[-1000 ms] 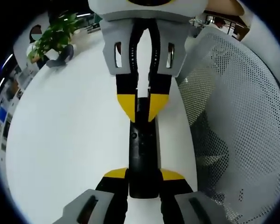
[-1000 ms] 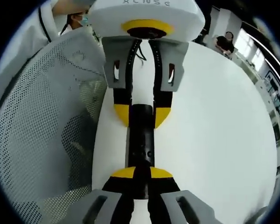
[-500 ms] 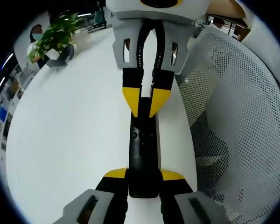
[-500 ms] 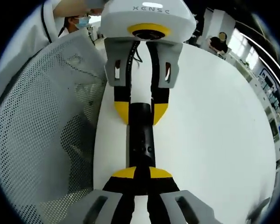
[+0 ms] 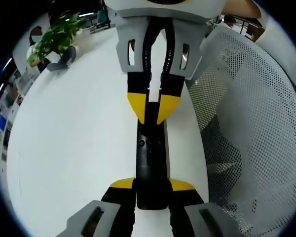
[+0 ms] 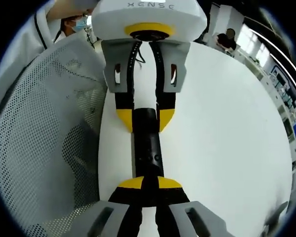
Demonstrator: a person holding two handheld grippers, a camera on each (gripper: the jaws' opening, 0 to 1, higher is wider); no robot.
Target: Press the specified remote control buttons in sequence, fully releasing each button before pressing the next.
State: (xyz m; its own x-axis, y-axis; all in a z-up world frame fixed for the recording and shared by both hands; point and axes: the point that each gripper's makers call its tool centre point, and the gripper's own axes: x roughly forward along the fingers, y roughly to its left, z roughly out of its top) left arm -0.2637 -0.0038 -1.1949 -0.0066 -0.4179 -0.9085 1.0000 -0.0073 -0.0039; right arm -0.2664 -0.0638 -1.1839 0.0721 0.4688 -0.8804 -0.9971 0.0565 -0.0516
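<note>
A slim black remote control lies lengthwise over the white table. My left gripper is shut on its near end, yellow-tipped fingers on either side. In the right gripper view the left gripper clamps the remote at its far end. My right gripper has its jaws together, tips resting over the remote's near end. Seen from the left gripper view, the right gripper comes down from above, its yellow tips meeting in a point on the remote's far end.
A white perforated mesh chair back stands close beside the table edge, also the mesh chair back. A potted plant stands at the table's far side. A person in a white coat is behind the chair.
The right gripper shifted slightly sideways and its tips now meet in a point on the remote's end. The left gripper still holds the remote in the same place.
</note>
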